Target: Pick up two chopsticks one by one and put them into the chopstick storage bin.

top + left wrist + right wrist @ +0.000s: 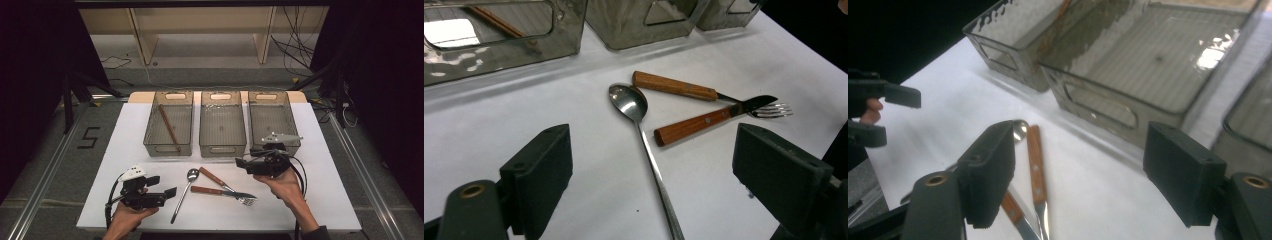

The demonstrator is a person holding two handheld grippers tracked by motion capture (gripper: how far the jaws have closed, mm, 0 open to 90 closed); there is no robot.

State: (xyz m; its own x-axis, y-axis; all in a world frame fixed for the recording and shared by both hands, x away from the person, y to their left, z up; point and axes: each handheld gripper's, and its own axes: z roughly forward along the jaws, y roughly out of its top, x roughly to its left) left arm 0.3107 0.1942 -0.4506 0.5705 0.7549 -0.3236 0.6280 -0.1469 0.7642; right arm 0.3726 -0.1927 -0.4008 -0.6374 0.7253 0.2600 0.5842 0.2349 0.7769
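A metal spoon point(184, 196) lies on the white tabletop, bowl toward the bins. Right of it a wooden-handled fork point(212, 177) and a wooden-handled knife point(206, 190) cross near their metal ends. My left gripper point(162, 186) sits at the front left, open and empty, pointing right at the spoon point(633, 102), fork point(674, 86) and knife point(694, 126). My right gripper point(244, 165) hovers just in front of the right bin, open and empty, its jaws facing left above the cutlery. In the right gripper view the fork handle point(1035, 160) lies below the wide-apart jaws.
Three clear grey bins stand in a row at the back: the left bin point(150, 135) holds a brown chopstick point(170, 129), the middle bin point(222, 149) and right bin point(260, 102) look empty. The white tabletop point(300, 200) has free room at both sides.
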